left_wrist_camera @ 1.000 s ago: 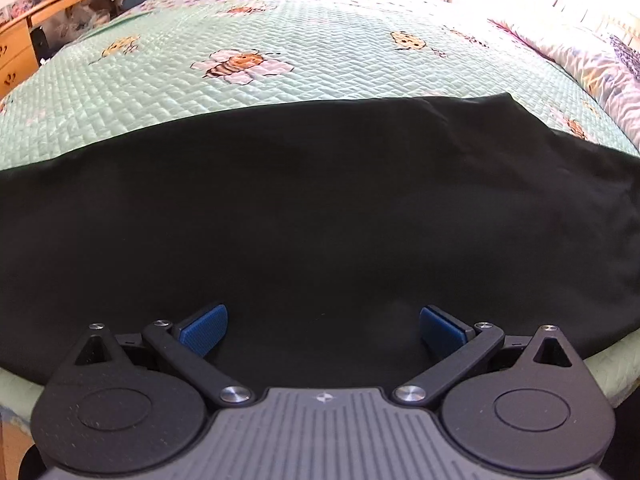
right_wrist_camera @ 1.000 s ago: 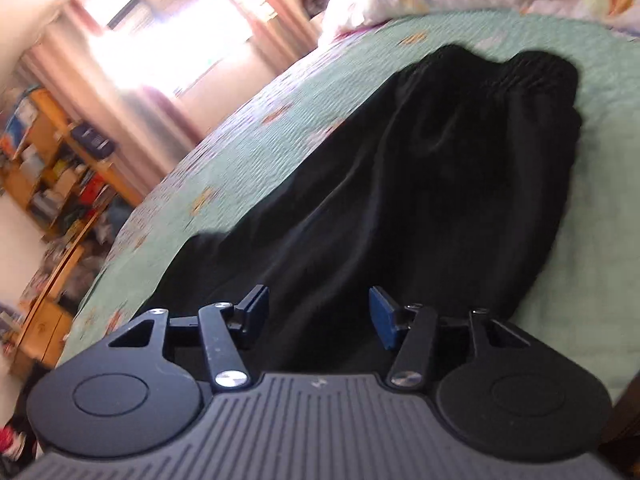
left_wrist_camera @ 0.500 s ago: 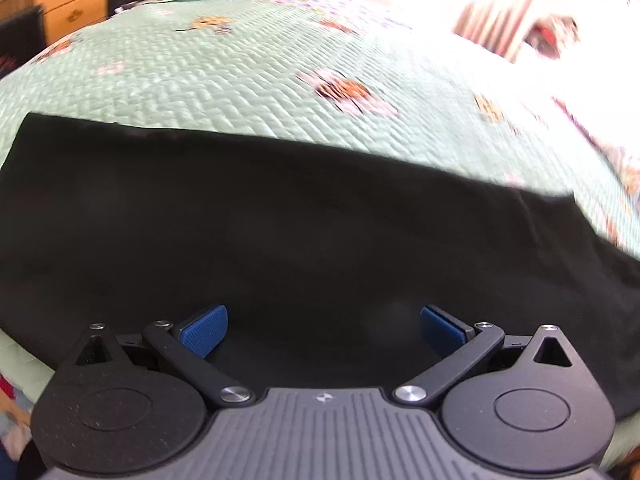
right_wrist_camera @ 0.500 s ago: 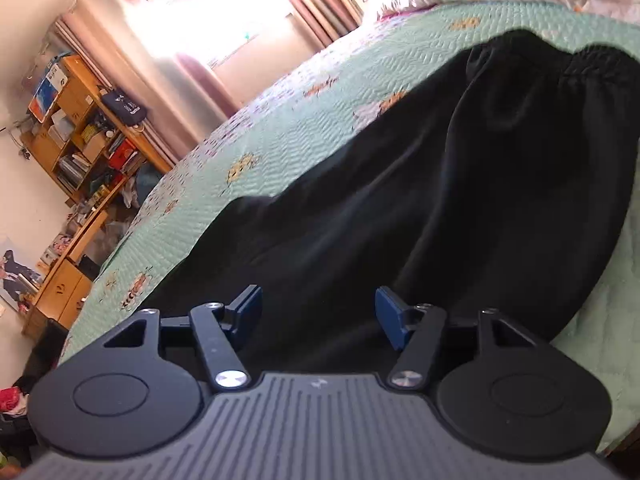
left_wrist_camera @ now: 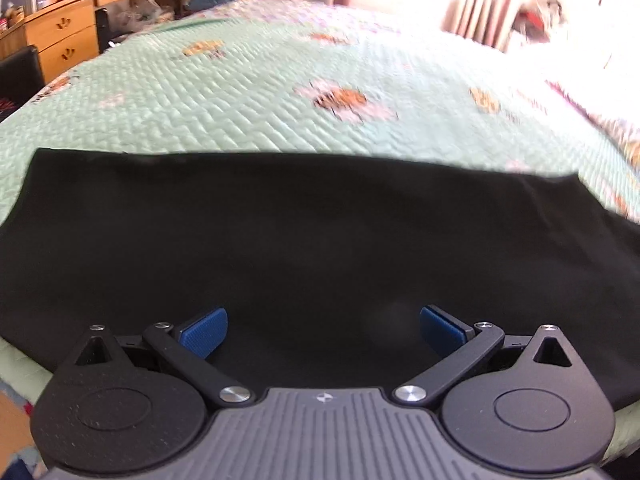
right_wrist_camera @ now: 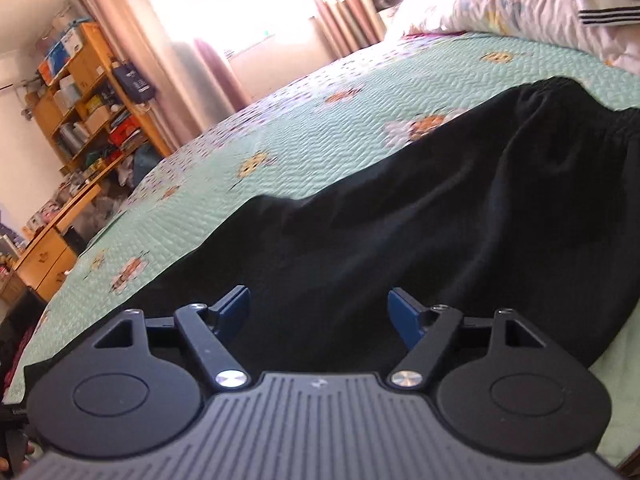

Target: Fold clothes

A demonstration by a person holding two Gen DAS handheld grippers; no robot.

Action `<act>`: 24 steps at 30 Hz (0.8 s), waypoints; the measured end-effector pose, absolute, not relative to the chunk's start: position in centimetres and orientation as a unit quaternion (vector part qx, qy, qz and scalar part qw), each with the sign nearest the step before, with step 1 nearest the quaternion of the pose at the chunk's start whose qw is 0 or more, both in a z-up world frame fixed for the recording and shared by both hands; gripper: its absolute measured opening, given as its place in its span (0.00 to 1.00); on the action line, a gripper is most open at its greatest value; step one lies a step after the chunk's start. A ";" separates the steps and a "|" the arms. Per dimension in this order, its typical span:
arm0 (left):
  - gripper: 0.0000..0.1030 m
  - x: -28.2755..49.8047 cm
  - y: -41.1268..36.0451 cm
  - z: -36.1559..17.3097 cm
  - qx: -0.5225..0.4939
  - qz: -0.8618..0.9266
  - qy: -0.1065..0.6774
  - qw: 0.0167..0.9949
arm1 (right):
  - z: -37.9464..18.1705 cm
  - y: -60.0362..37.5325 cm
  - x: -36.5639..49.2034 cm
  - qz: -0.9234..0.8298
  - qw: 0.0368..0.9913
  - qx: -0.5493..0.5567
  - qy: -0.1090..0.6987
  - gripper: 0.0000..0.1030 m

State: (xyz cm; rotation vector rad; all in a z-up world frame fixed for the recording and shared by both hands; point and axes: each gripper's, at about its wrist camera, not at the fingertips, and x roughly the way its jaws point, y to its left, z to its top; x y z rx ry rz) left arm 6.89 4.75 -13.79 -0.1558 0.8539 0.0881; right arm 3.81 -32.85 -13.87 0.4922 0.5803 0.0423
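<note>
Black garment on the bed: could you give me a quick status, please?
Left gripper open, empty. Right gripper opening, nothing between pads. Black garment flat on green quilt. Nothing in the way.

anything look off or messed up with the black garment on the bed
Nothing stands out. The black garment with a gathered waistband lies spread on the mint-green quilted bedspread, only softly rumpled, with no tear or stain visible. The left gripper is open over it; the right gripper is opening, nothing pinched.

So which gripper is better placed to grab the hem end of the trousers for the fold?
Probably the left gripper: it is open over the trousers, whose straight end edge lies nearby. The right gripper faces the waistband.
</note>
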 end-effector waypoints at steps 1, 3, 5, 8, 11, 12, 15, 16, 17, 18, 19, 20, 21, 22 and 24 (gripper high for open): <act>0.99 6.7 5.0 -13.5 -0.070 0.047 0.407 0.909 | -13.8 -32.2 3.9 0.030 0.928 0.235 0.287 0.75; 0.99 6.8 5.5 -13.7 -0.057 0.059 0.410 0.908 | -13.6 -30.6 4.1 0.049 0.927 0.225 0.296 0.75; 0.99 7.2 6.3 -14.3 -0.063 0.069 0.421 0.902 | -13.4 -28.8 4.4 0.068 0.925 0.213 0.307 0.75; 0.99 7.3 7.2 -14.7 -0.067 0.074 0.425 0.899 | -13.3 -26.1 4.7 0.100 0.922 0.188 0.322 0.75; 0.99 7.5 7.7 -14.8 -0.064 0.071 0.428 0.899 | -14.0 -24.2 5.3 0.121 0.913 0.172 0.349 0.75; 0.99 7.6 8.0 -14.8 -0.067 0.070 0.428 0.898 | -14.1 -24.1 5.5 0.116 0.912 0.175 0.353 0.75; 0.99 7.7 8.9 -14.7 -0.087 0.063 0.428 0.897 | -14.1 -24.2 6.1 0.095 0.908 0.189 0.361 0.75; 0.99 7.7 9.2 -14.6 -0.096 0.060 0.427 0.897 | -13.9 -24.3 6.2 0.086 0.909 0.189 0.361 0.75; 0.99 7.6 9.5 -14.5 -0.107 0.056 0.426 0.897 | -13.6 -24.3 6.3 0.076 0.910 0.189 0.362 0.75; 0.99 7.5 9.7 -14.4 -0.117 0.053 0.425 0.896 | -13.4 -24.2 6.5 0.069 0.910 0.186 0.365 0.75; 0.99 7.5 9.9 -14.4 -0.125 0.050 0.424 0.896 | -13.2 -24.1 6.5 0.068 0.910 0.185 0.366 0.75; 0.99 7.4 10.2 -14.3 -0.133 0.047 0.423 0.895 | -13.1 -24.0 6.4 0.068 0.909 0.185 0.367 0.75; 0.99 7.4 10.3 -14.3 -0.136 0.045 0.423 0.895 | -13.0 -23.8 6.4 0.071 0.909 0.186 0.367 0.75; 0.99 7.4 10.4 -14.3 -0.140 0.043 0.422 0.895 | -13.0 -23.6 6.3 0.076 0.908 0.188 0.367 0.75; 0.99 7.4 10.5 -14.3 -0.139 0.041 0.423 0.894 | -12.6 -22.8 6.6 0.089 0.906 0.191 0.367 0.75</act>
